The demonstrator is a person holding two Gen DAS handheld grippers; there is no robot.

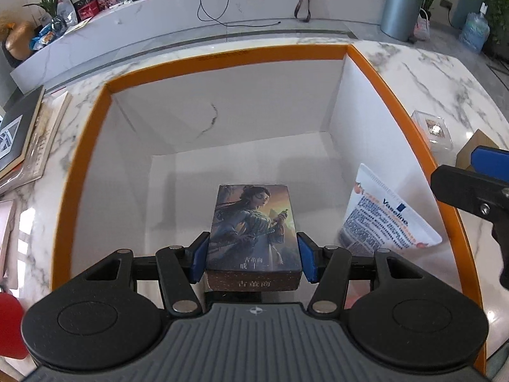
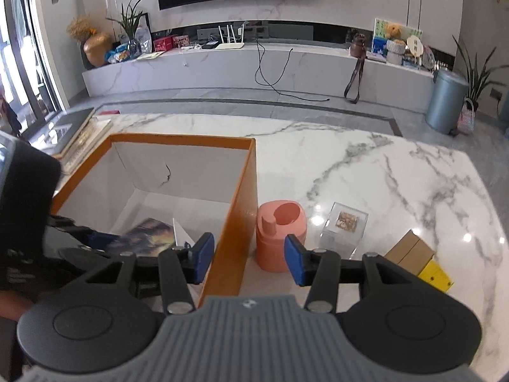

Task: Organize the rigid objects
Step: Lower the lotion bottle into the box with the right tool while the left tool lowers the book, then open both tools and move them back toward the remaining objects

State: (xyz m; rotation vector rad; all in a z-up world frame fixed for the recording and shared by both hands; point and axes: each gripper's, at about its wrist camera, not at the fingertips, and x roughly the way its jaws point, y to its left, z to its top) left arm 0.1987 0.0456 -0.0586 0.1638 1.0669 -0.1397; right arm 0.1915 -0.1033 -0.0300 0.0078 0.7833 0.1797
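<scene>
Illustrated box [image 1: 253, 232]: rectangular, painted figure on its top face, Chinese characters on the near end; lies flat inside the orange-rimmed white bin [image 1: 222, 55].
Vaseline packet [image 1: 386, 215]: white, printed text, leaning tilted against the bin's right wall.
Pink container [image 2: 280, 234]: upright on the marble table, just outside the bin.
Clear cube [image 2: 343, 227], cardboard box [image 2: 408, 251], yellow box [image 2: 435, 275]: on the table further right.

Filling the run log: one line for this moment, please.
left gripper: shut on card box, over bin | right gripper: open, empty | pink bottle: outside bin
</scene>
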